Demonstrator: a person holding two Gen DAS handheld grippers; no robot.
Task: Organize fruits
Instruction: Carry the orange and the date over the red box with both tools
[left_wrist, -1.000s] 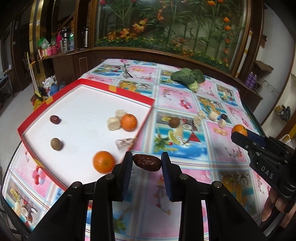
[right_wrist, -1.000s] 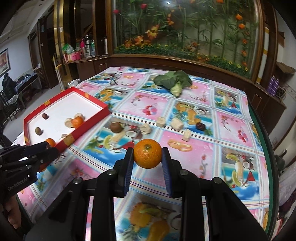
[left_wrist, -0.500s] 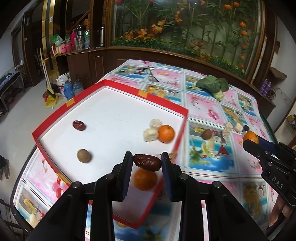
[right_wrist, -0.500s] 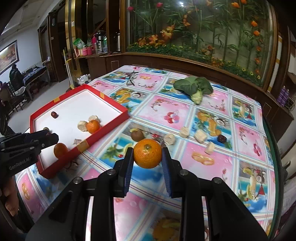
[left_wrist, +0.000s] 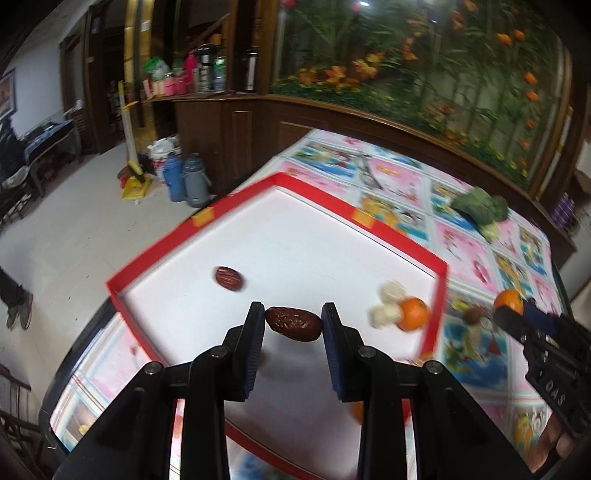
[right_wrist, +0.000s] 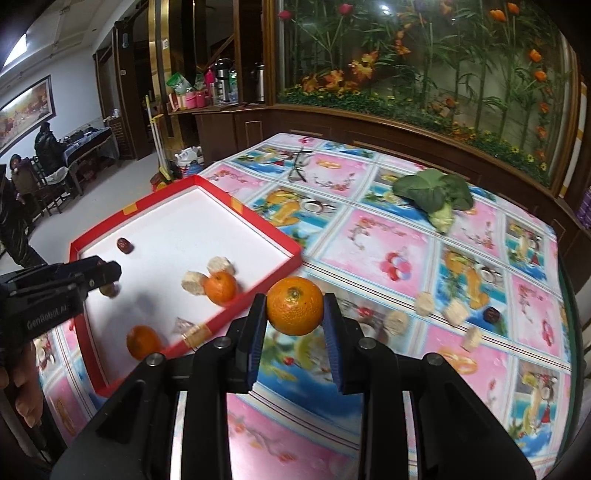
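Observation:
My left gripper is shut on a wrinkled brown date, held above the white floor of the red-rimmed tray. Inside the tray lie another date, an orange and pale round slices. My right gripper is shut on an orange, over the patterned tablecloth just right of the tray. In the right wrist view the tray holds two oranges, slices, a date, and the left gripper reaching in.
Loose on the cloth lie several pale slices, a dark date, a leafy green vegetable and spectacles. A wooden cabinet and planted glass wall stand behind the table. People sit at the far left.
Both grippers have carried their fruit leftward. The left one now hangs over the tray's middle instead of its near right edge; the right one has neared the tray's right rim.

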